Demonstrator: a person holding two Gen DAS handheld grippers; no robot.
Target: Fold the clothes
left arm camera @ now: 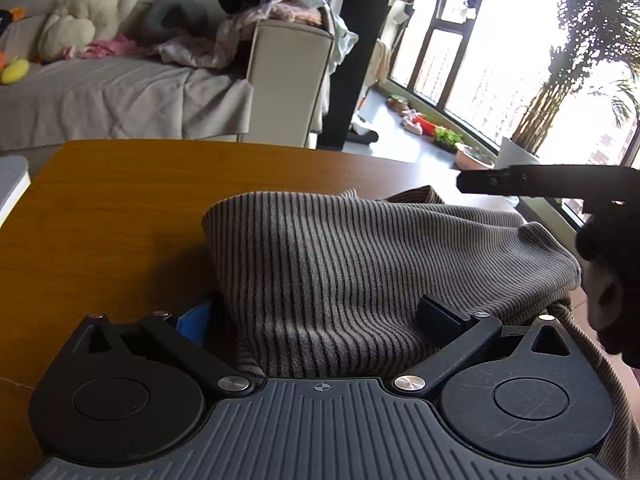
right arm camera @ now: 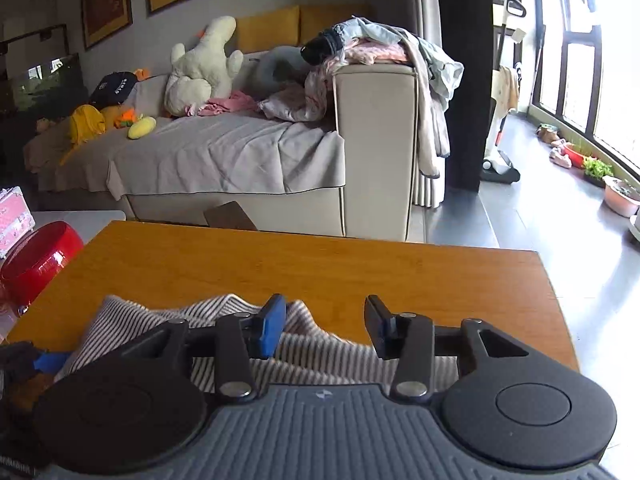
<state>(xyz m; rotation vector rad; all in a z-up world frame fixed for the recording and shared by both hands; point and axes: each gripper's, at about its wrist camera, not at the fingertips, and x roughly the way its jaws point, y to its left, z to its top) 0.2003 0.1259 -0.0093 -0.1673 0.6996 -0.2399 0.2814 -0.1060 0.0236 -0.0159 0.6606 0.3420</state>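
Where 1 table (right arm camera: 320, 264) stands, 1 striped garment (left arm camera: 352, 264)

From my right wrist camera, my right gripper (right arm camera: 325, 326) hangs with its jaws apart, nothing between them, above the near part of the wooden table (right arm camera: 280, 264). A striped garment (right arm camera: 316, 350) lies bunched under and left of the fingers. At the far left edge I see the other gripper's blue pad (right arm camera: 50, 361) against the cloth. A red bowl (right arm camera: 38, 258) sits left, a sofa (right arm camera: 372, 152) beyond.
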